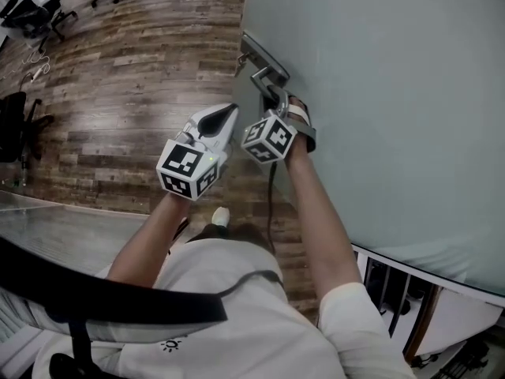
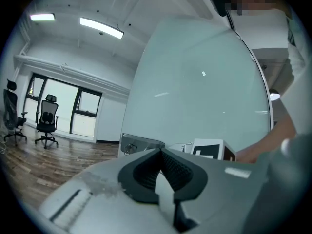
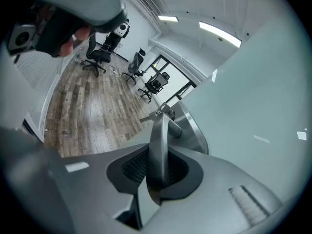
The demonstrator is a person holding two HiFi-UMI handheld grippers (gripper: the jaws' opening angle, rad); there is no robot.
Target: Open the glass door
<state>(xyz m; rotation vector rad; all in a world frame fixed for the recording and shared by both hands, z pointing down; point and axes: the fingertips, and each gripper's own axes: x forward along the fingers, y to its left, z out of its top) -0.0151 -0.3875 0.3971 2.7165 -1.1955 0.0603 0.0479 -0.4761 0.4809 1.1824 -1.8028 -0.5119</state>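
Note:
The frosted glass door (image 1: 379,93) stands at the right of the head view, swung out over the wood floor. Its metal lock plate (image 1: 254,54) carries a lever handle (image 1: 264,76). My right gripper (image 1: 276,99) is shut on that lever handle (image 3: 158,140), which runs upright between the pads in the right gripper view, with a key (image 3: 148,117) sticking out of the lock plate (image 3: 190,126) beyond. My left gripper (image 1: 230,111) hangs just left of the handle, apart from it. Its jaws (image 2: 161,152) are shut with nothing between them, facing the door (image 2: 195,96) and lock plate (image 2: 141,143).
Wood floor (image 1: 134,69) spreads to the left of the door. Office chairs (image 1: 31,14) stand at the far left, two more chairs (image 2: 46,123) by the windows. A pale desk top (image 1: 55,227) lies at lower left. A thin cable (image 1: 271,204) hangs below the right gripper.

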